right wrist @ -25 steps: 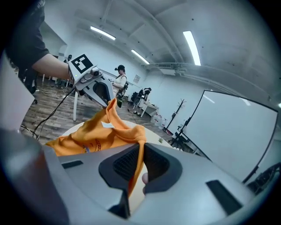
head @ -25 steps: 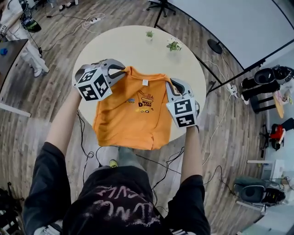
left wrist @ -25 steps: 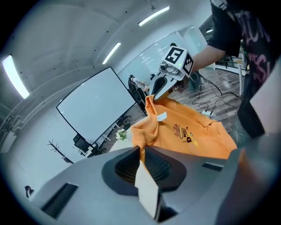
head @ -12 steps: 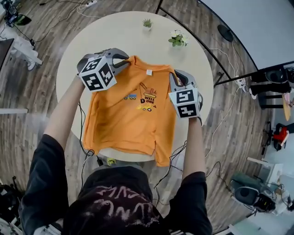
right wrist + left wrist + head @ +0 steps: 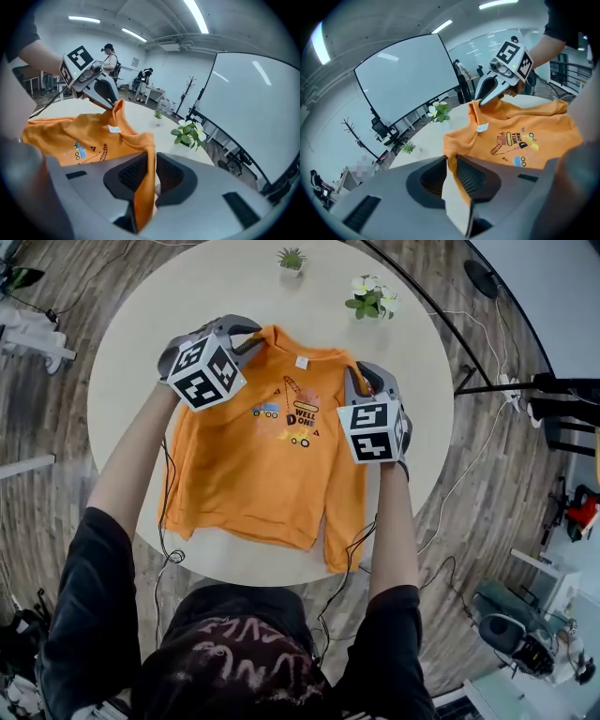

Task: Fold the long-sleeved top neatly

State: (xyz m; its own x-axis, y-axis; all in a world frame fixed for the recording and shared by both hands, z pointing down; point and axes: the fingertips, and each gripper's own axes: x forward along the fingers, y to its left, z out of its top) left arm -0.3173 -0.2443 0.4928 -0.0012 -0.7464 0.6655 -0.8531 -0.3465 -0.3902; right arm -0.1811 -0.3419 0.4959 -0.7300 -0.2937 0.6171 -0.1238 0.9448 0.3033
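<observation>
Shoulders of an orange long-sleeved top [image 5: 272,465] sit pinched in the left hand-held gripper [image 5: 249,339] and the right hand-held gripper [image 5: 355,381], one each. Only the head view takes in the whole garment: flat on the round worktop [image 5: 131,381], collar between the grippers, hem trailing back behind them toward the holder, long axis running that way. Only the gripper views show the narrow jaws, which have just been easing apart, with a fold of orange cloth between each pair. A flowering plant [image 5: 371,298] stands beyond the right hand-held gripper.
</observation>
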